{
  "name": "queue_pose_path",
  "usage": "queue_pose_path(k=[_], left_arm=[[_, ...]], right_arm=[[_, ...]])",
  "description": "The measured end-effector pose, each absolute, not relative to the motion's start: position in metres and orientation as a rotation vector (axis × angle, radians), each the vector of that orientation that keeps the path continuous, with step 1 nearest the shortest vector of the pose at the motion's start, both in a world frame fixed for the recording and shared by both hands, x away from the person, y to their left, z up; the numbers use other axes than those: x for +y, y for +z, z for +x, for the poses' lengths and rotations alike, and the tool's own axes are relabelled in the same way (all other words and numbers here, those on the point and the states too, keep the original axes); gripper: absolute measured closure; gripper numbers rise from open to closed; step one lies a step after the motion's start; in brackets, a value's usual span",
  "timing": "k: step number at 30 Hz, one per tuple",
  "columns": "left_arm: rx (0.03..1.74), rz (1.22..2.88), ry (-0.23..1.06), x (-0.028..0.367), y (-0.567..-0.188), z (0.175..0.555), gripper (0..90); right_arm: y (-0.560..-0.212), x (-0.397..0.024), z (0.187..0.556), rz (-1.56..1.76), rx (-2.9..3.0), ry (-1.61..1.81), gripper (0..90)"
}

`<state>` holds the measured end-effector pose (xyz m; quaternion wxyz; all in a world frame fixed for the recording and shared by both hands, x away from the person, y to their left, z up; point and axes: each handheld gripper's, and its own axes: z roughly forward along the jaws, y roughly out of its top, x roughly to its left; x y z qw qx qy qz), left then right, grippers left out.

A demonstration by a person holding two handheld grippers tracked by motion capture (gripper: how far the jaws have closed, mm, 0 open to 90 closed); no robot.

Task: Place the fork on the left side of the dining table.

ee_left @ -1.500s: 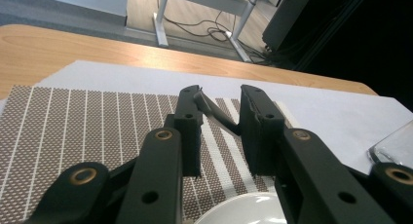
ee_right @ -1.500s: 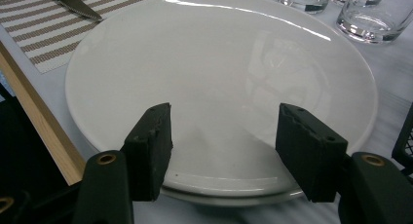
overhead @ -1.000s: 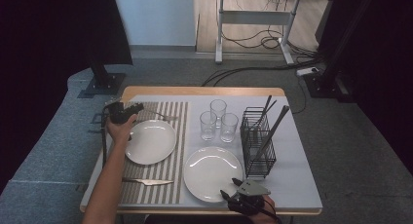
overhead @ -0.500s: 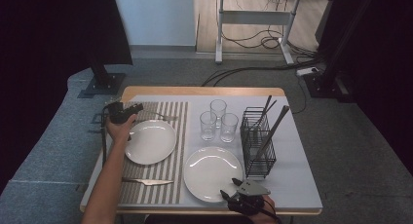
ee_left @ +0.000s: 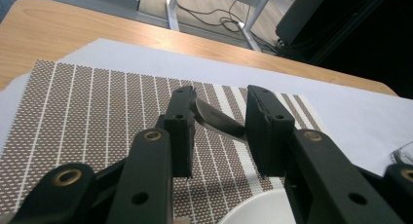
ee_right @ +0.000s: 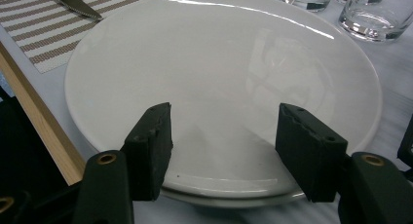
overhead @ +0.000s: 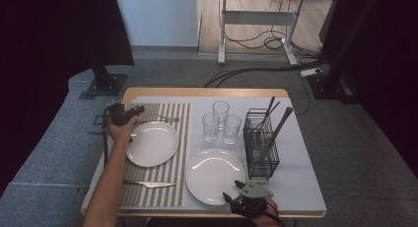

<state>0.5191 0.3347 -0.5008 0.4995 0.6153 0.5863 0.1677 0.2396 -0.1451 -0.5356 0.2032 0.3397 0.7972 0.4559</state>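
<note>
Fork (ee_left: 216, 120) handle between opening left tool (ee_left: 216, 129) jaws.

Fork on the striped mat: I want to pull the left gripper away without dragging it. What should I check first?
1. Left gripper jaws, which have just been opening, free of the fork: cannot tell; its handle lies between them.
2. Fork flat on the striped mat: ok.
3. Left plate apart from the fork: ok.
4. Right gripper open, holding nothing, at the near plate rim: ok.

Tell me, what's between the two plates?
Only striped placemat and bare table cover lie between the left plate and the right plate; the high view shows it.
</note>
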Motion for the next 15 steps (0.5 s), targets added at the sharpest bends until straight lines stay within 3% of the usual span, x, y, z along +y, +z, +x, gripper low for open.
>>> queue_pose_path(k=[15], left_arm=[[1.422, 1.495, 0.400, 0.3350, -0.4999, 0.5258, 65.0]], right_arm=[[-0.5361, -0.1460, 0.2407, 0.957, 2.221, 1.272, 38.7]])
